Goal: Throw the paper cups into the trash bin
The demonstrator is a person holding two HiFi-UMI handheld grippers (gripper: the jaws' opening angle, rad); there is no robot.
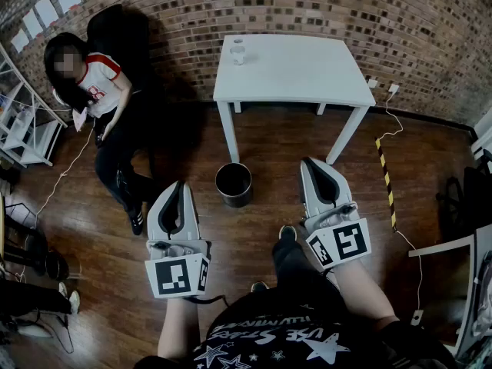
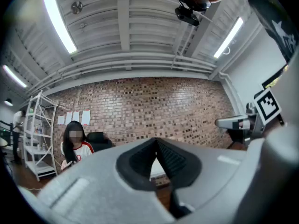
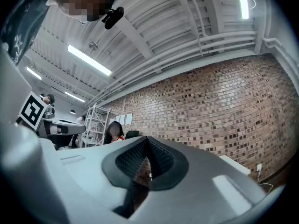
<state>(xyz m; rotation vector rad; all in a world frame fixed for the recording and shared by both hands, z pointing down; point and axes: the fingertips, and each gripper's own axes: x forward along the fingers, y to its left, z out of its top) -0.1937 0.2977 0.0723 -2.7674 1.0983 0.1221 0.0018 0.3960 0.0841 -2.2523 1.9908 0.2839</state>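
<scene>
Cup: small pale paper cup (image 1: 237, 51) stands on the far-left corner of the white rectangular table (image 1: 307, 75), well beyond both grippers.
Bin: round black trash bin (image 1: 233, 184) on the floor, by the table's near-left leg.
Left hand-held gripper (image 1: 178, 185): pressed together, empty.
Right hand-held gripper (image 1: 312, 163): pressed together, empty.
Around: seated person (image 1: 100, 91), far left.
Room: dark wooden floor (image 1: 84, 237), brick wall (image 1: 430, 29).
</scene>
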